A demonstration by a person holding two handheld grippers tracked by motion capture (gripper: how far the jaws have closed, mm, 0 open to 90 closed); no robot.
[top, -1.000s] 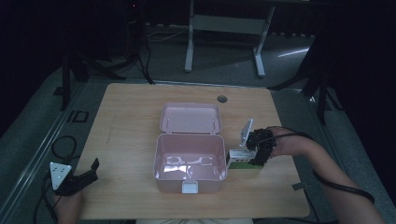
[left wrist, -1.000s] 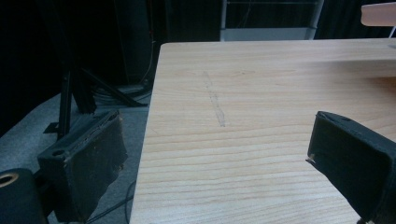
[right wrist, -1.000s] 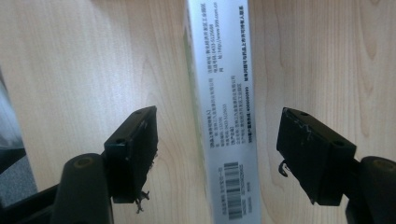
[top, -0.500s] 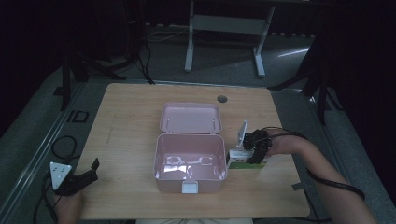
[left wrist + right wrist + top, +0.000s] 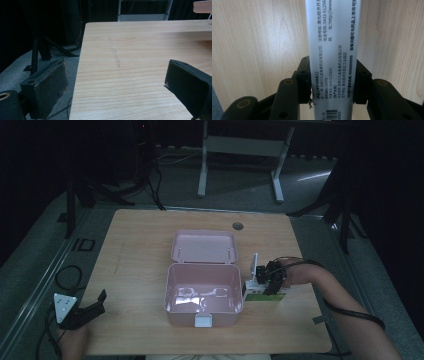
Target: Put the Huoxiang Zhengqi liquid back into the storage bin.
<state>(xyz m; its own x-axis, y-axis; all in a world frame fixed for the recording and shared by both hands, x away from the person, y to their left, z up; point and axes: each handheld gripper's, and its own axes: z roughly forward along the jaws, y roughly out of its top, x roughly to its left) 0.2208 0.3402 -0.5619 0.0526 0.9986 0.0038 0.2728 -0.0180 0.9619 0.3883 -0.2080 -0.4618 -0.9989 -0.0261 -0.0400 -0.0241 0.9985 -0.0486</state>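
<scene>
A pink box (image 5: pixel 170 290) stands open mid-table, its lid (image 5: pixel 204 246) folded back flat behind it. Just right of the box, low over the table, my right gripper (image 5: pixel 262 282) is shut on a white and green medicine carton (image 5: pixel 266 295). In the right gripper view the white carton (image 5: pixel 332 37), printed with small text and a barcode, is squeezed between both jaws of that gripper (image 5: pixel 332 80), with wood grain behind it. At the table's near left corner my left gripper (image 5: pixel 97 302) is open; its own view shows it (image 5: pixel 116 82) with both jaws wide apart over bare wood.
The wooden table (image 5: pixel 140 245) has a round cable hole (image 5: pixel 238 226) at its back edge. A corner of the pink box (image 5: pixel 203 6) shows far off in the left gripper view. Dark stands and cables (image 5: pixel 67 275) lie on the floor to the left.
The right gripper with the carton has shifted slightly, staying close by the pink box's right wall. The left gripper has not moved.
</scene>
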